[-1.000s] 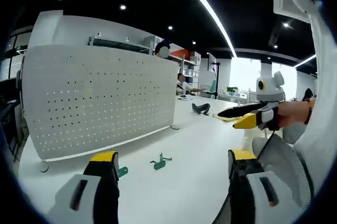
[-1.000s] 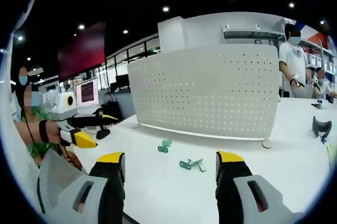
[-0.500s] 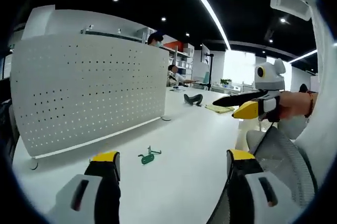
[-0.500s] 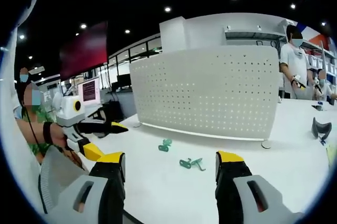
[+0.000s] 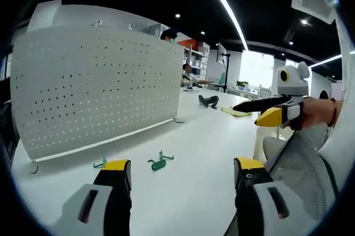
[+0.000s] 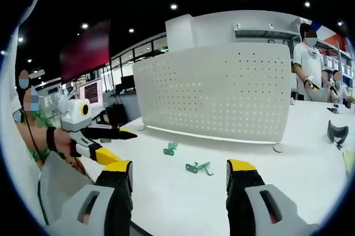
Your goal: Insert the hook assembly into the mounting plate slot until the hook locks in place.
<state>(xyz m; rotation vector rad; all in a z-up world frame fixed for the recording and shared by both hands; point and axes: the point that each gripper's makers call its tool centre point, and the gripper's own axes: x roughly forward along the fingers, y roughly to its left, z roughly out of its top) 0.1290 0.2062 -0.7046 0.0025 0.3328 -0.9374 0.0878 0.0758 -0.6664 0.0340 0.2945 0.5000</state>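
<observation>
Both the left gripper point(image 5: 177, 176) and right gripper point(image 6: 178, 176) hover open over the white table point(image 6: 299, 153); two green hooks point(image 6: 198, 167) lie before the pegboard point(image 6: 222, 92), details indistinct.

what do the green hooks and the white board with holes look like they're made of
Green hooks: likely moulded plastic, going by the even teal colour and slightly glossy look, though coated metal is possible. Perforated board: probably painted sheet metal, matte white, thin and gently curved with regular punched holes; plastic can't be excluded.
</observation>
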